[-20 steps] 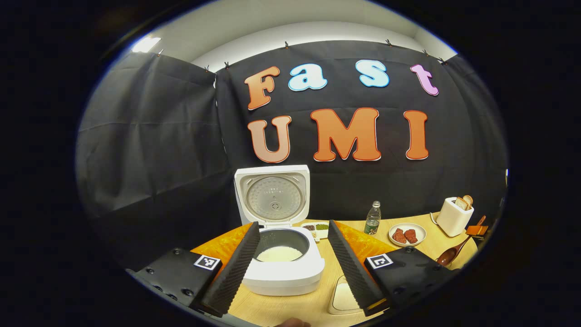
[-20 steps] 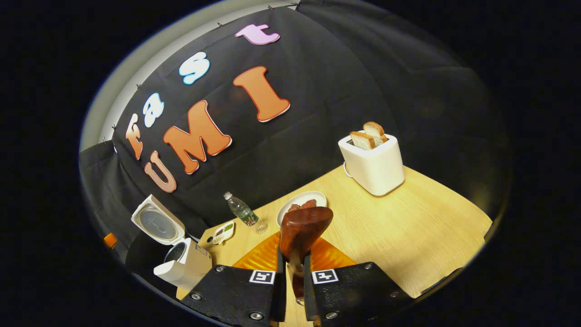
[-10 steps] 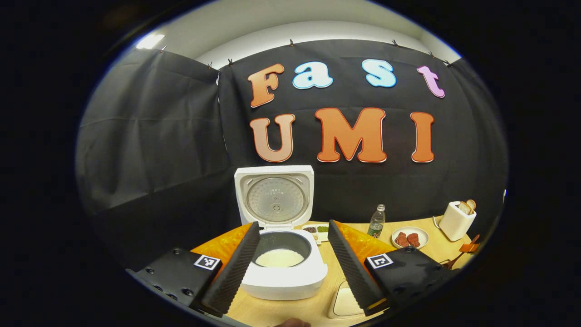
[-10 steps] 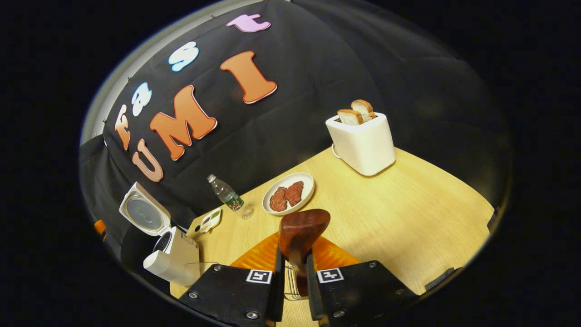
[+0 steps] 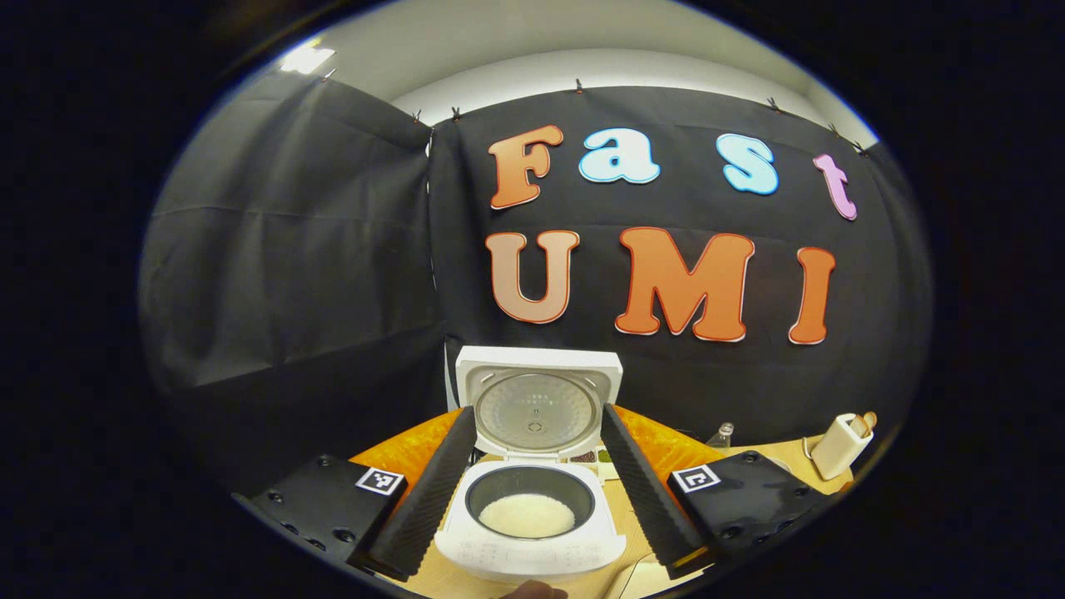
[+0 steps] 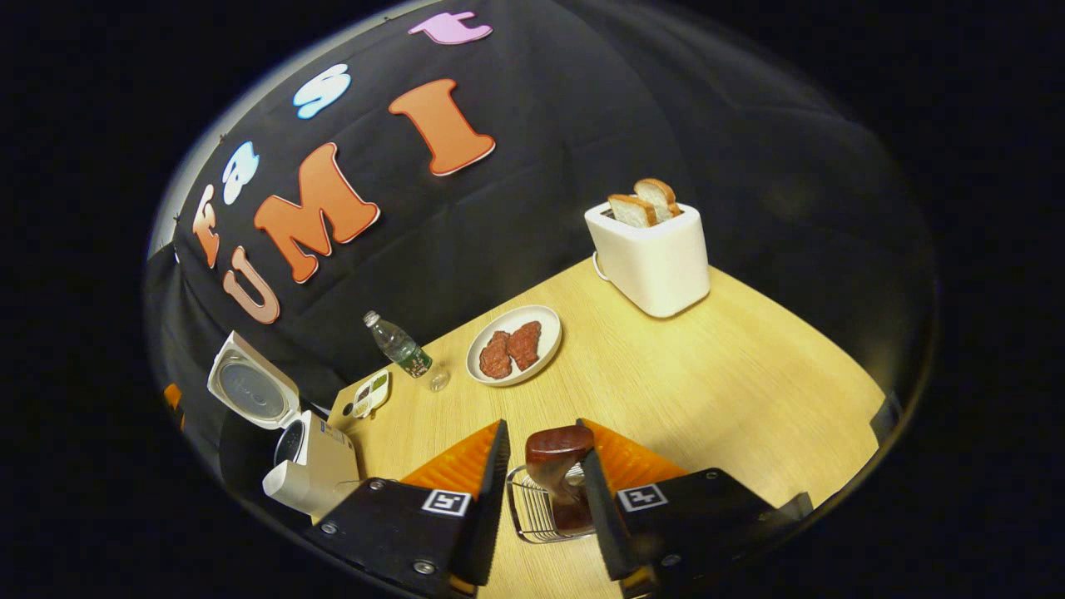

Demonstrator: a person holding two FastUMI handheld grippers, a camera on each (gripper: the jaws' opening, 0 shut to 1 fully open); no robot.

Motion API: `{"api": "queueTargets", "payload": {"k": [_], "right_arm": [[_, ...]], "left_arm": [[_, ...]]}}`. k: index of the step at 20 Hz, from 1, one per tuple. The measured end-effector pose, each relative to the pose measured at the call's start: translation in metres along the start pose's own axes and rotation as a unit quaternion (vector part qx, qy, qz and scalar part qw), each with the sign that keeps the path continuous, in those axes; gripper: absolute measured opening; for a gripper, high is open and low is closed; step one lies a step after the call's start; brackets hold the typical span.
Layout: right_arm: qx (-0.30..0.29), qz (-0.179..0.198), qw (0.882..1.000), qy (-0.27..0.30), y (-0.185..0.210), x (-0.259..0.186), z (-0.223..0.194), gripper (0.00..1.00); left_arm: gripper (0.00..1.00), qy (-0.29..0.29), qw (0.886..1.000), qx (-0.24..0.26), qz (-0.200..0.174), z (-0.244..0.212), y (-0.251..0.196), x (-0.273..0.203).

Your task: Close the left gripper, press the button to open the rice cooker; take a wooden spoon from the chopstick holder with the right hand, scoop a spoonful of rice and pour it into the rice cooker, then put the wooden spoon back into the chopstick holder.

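Observation:
The white rice cooker (image 5: 532, 545) stands open with its lid (image 5: 537, 412) upright and white rice (image 5: 526, 514) in the pot. My left gripper (image 5: 538, 413) is open in front of it, a finger on either side of the cooker and touching nothing. In the right gripper view, the dark wooden spoon (image 6: 556, 449) stands bowl-up in the wire chopstick holder (image 6: 528, 516). My right gripper (image 6: 542, 433) is open around it, both fingers apart from the spoon. The cooker (image 6: 309, 470) sits at the far left of that view.
A water bottle (image 6: 399, 345), a plate of red meat (image 6: 514, 343), a small condiment dish (image 6: 370, 393) and a white toaster with bread (image 6: 653, 249) stand along the back of the wooden table (image 6: 732, 391). The toaster (image 5: 839, 437) also appears at the right of the left gripper view.
My right gripper has opened and let go of the spoon, which now sits lower in the holder. My left gripper has drawn back and tilted up; the cooker lies lower in its view.

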State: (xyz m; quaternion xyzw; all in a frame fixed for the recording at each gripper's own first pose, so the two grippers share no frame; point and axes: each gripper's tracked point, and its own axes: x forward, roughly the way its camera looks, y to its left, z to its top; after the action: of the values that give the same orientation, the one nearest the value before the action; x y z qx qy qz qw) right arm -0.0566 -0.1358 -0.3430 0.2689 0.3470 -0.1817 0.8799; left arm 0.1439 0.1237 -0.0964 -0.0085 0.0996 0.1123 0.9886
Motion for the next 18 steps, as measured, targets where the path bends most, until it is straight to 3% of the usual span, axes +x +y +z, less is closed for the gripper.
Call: {"api": "queueTargets", "payload": {"k": [3,5,12,15,18], "right_arm": [[-0.031,0.003,0.999,-0.031,0.022,-0.011,0.034,0.77],[-0.052,0.008,0.997,-0.049,0.040,-0.017,0.054,0.82],[-0.117,0.040,0.987,-0.102,0.106,-0.039,0.094,0.84],[-0.127,0.054,0.985,-0.103,0.129,-0.040,0.099,0.84],[-0.134,0.064,0.983,-0.104,0.144,-0.037,0.103,0.84]], "left_arm": [[0.97,-0.013,1.000,0.001,-0.015,0.015,0.001,0.048],[0.97,0.013,1.000,-0.007,-0.006,0.007,0.009,0.081],[1.00,0.040,0.998,-0.056,-0.009,0.041,0.011,0.194],[1.00,0.075,0.997,-0.013,0.024,0.024,0.027,0.241],[1.00,0.117,0.993,-0.008,0.018,0.005,0.023,0.265]]}}
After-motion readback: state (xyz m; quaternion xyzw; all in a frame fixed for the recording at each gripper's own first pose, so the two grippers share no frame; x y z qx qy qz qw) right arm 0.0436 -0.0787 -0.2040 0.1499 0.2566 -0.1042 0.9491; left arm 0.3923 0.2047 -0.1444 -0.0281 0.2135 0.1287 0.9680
